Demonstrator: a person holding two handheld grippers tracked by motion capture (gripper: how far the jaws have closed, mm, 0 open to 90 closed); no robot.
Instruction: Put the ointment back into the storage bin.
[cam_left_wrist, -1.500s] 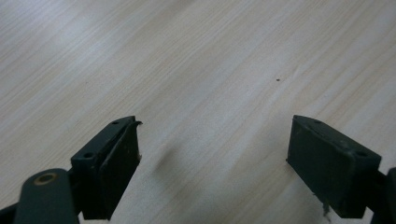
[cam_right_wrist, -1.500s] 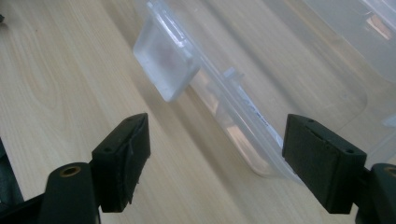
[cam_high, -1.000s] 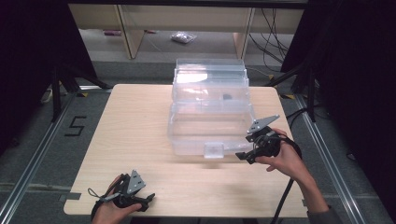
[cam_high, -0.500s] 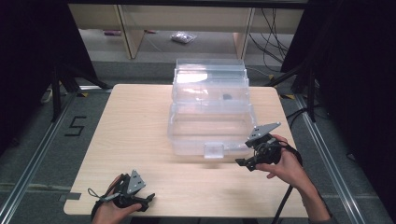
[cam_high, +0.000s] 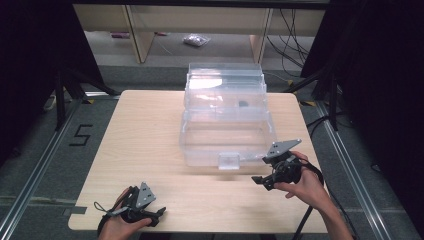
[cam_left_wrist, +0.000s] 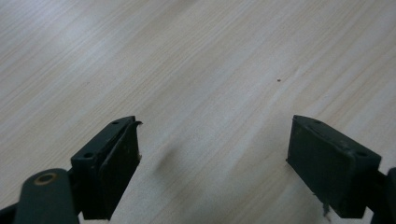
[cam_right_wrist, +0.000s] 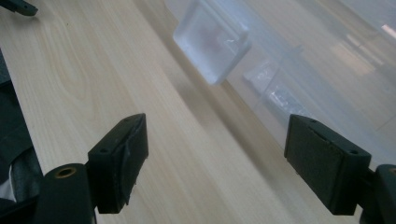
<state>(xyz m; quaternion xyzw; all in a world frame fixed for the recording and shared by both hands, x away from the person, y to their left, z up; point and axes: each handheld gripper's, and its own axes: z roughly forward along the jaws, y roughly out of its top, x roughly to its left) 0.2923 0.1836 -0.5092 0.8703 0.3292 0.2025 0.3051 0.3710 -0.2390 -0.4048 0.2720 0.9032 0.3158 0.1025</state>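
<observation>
The right black two-jaw gripper (cam_high: 261, 181) is held in the person's right hand (cam_high: 303, 184) with its jaws spread wide and nothing between them; its grey three-cornered plate (cam_high: 281, 147) tilts up on top. In the right gripper view, bare wood lies between the jaws. Just ahead and to one side of them is the clear plastic latch tab (cam_right_wrist: 212, 38) on the front wall of the transparent lidded plastic storage box (cam_high: 226, 122), apart from both jaws. The box sits near the gripper, toward the far middle of the light wooden table (cam_high: 150, 130).

The left black two-jaw gripper (cam_high: 157, 214), held in the left hand (cam_high: 122, 225) at the table's near edge, is well apart from the box. Its jaws also stand wide apart and hold nothing; the left gripper view shows plain wood grain between them.

Beyond the table, a small clear bag (cam_high: 195, 40) lies on the floor.
</observation>
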